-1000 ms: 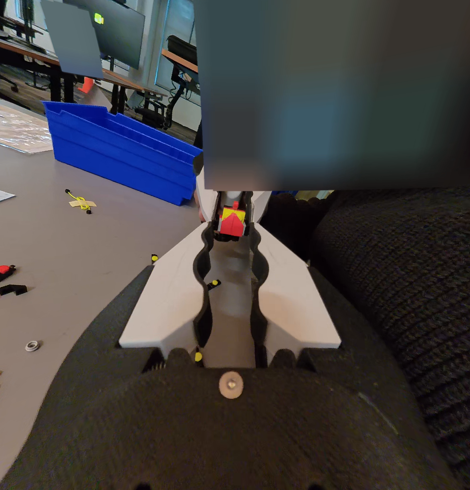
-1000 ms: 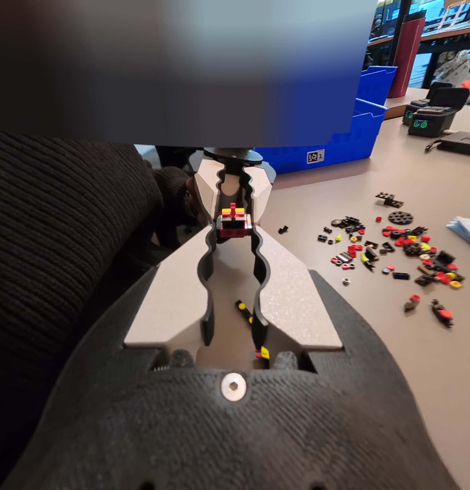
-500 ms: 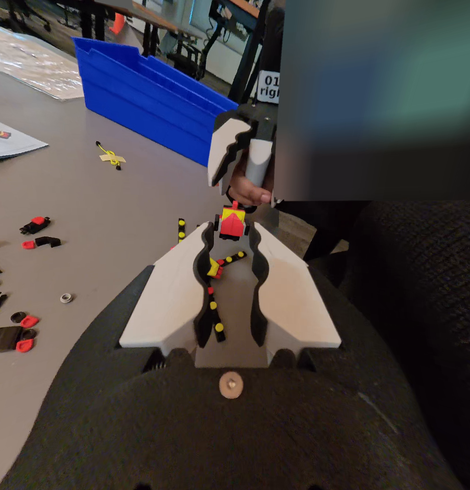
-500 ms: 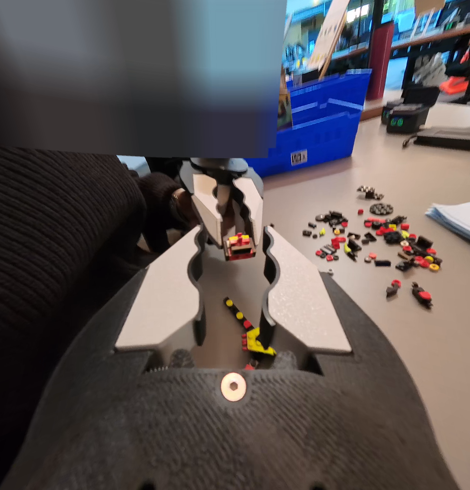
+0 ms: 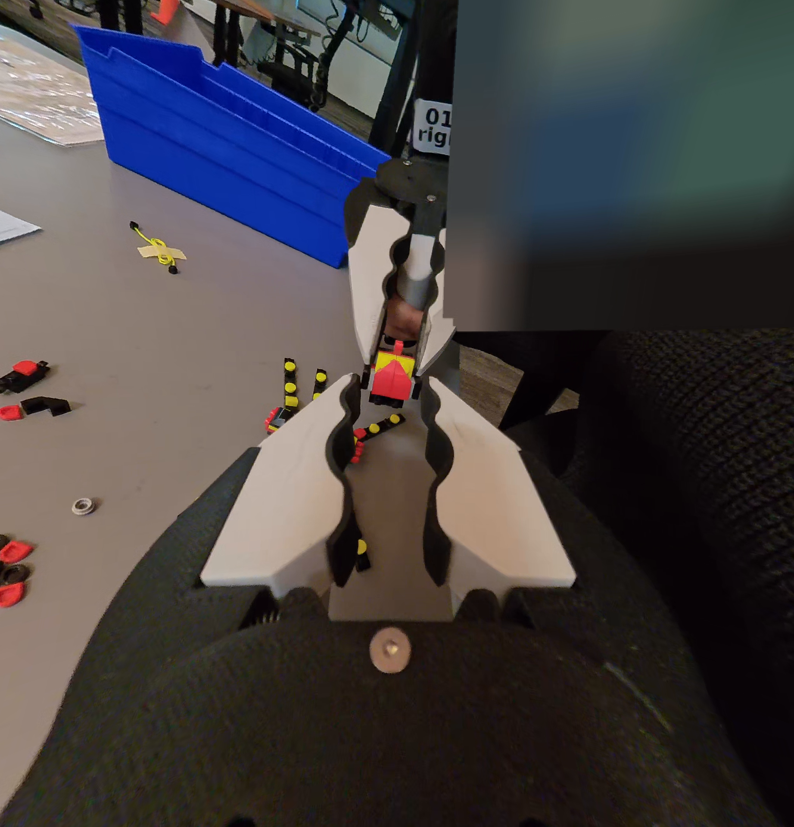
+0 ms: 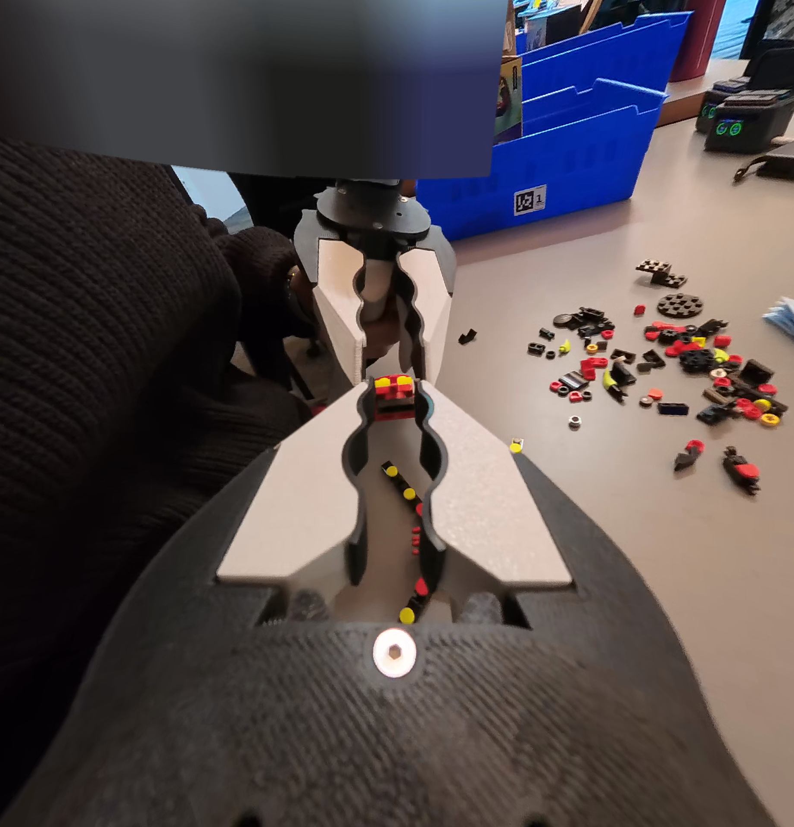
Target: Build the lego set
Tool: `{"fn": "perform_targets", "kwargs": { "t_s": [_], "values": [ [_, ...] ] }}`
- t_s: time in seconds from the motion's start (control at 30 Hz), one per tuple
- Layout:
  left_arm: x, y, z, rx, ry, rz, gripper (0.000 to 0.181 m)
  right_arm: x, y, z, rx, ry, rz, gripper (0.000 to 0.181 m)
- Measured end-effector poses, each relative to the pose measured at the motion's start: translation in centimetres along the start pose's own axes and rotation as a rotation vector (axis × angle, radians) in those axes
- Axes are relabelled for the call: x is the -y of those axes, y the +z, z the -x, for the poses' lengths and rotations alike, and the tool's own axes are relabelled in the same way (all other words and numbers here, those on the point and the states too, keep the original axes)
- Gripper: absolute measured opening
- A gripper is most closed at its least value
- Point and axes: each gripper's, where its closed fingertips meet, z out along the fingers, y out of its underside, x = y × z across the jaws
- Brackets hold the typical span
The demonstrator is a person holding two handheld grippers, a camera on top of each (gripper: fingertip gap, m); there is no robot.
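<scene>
Grey bench (image 5: 171, 340) bearing two blue bins, one (image 5: 225, 134) beyond the left tongs (image 5: 389, 388), one (image 6: 578, 147) beyond the right tongs (image 6: 392, 394). Both tongs meet tip to tip, each narrowed on the one red-and-yellow lego model (image 5: 391, 378), held above the bench. A scatter of loose black, red and yellow pieces (image 6: 681, 362) lies right of the right tongs; four black strips with yellow studs (image 5: 290, 385) lie beneath the tips.
</scene>
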Motion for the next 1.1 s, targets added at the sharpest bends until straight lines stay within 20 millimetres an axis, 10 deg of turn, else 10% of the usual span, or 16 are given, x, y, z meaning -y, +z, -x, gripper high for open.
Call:
{"fn": "perform_targets", "kwargs": {
  "t_s": [0.7, 1.1],
  "values": [
    [0.2, 0.0, 0.8, 0.038, -0.039, -0.014, 0.027, -0.5, -0.1, -0.6, -0.042, -0.035, 0.057, 0.014],
    [0.6, -0.4, 2.0, 0.039, -0.175, -0.06, 0.037, -5.8, -5.4, -10.9, -0.599, 0.116, 0.3, 0.014]
  ]
}}
